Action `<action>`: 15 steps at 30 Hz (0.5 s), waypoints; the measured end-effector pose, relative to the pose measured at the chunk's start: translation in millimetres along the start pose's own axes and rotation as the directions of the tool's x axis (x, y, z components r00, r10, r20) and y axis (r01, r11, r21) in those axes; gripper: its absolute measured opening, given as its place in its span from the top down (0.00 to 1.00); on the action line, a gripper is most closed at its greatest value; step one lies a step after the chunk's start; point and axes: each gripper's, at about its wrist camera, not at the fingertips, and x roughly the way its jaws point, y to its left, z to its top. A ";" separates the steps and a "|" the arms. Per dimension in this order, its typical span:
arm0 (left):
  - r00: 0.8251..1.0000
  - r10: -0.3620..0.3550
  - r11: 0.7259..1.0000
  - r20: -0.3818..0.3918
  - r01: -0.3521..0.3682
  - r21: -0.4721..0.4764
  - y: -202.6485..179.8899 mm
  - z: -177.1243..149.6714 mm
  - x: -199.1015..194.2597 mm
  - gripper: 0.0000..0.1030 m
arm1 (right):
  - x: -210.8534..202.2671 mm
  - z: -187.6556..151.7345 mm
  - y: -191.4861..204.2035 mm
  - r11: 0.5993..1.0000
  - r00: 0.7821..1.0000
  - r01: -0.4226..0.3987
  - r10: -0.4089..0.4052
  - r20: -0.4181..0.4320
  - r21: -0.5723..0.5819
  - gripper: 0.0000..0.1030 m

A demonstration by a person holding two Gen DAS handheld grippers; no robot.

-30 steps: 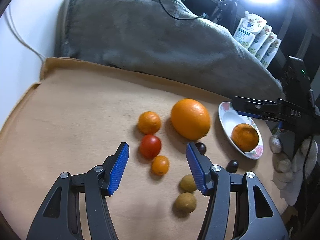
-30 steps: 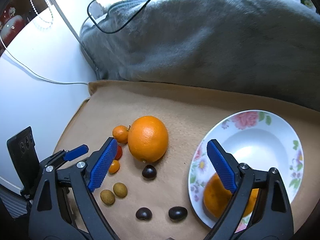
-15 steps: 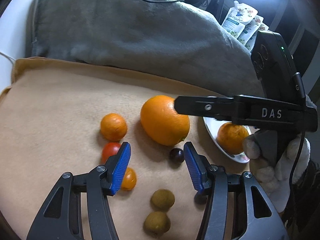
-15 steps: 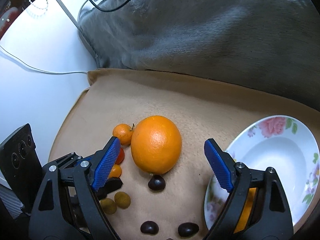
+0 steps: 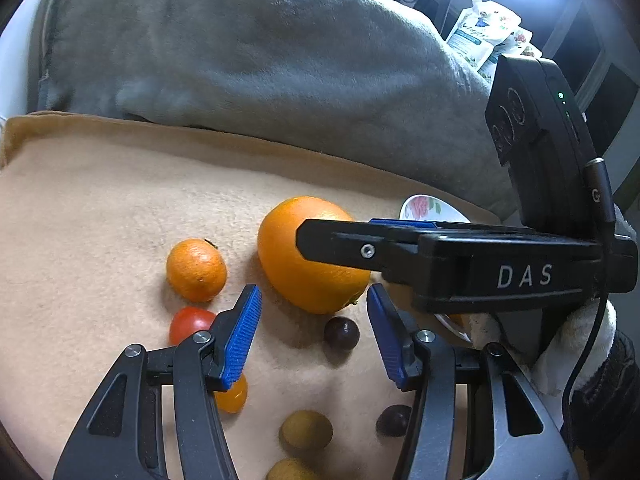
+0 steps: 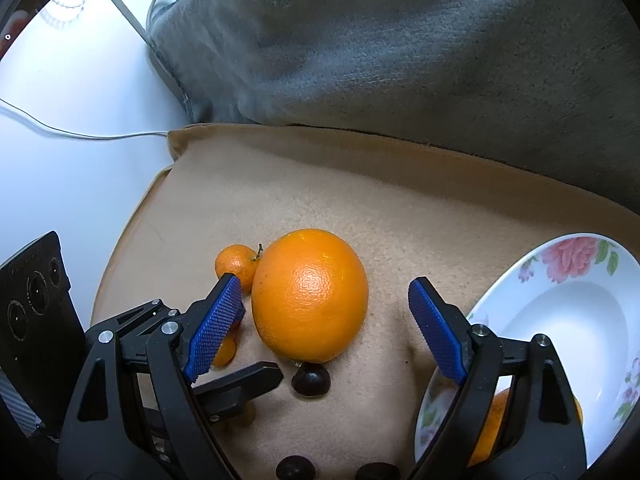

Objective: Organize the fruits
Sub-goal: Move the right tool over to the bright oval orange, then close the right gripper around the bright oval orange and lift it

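Your left gripper point(image 5: 314, 330): jaws spread, just been closing a little, nothing between pads; small dark round fruit point(image 5: 341, 333) lies just ahead in gap, untouched. Your right gripper point(image 6: 324, 320): jaws spread wide, also narrowed slightly, flanking large orange point(image 6: 310, 295); pads seem clear of peel, though left side hard to judge. Orange sits on tan fleece blanket point(image 6: 400, 200). Small mandarin point(image 6: 236, 266) just beyond left pad. White floral plate point(image 6: 560, 308) at right, holding another mandarin point(image 6: 490, 436), mostly hidden. Grey plush cushion point(image 6: 400, 40) behind.
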 end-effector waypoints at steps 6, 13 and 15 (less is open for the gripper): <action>1.000 -0.008 1.000 -0.010 0.008 -0.005 -0.2 3.3 4.1 0.48 | 6.9 2.8 0.3 1.000 1.000 -0.011 0.011 -0.012 0.000 0.14; 0.999 -0.043 0.999 -0.033 0.041 -0.036 4.1 7.6 11.0 0.50 | 13.5 4.1 0.7 1.000 0.999 -0.021 0.021 -0.029 0.000 0.19; 0.999 -0.040 0.999 -0.032 0.039 -0.030 3.2 8.5 10.6 0.50 | 14.7 3.5 -0.2 1.000 0.999 -0.023 0.024 -0.038 0.002 0.23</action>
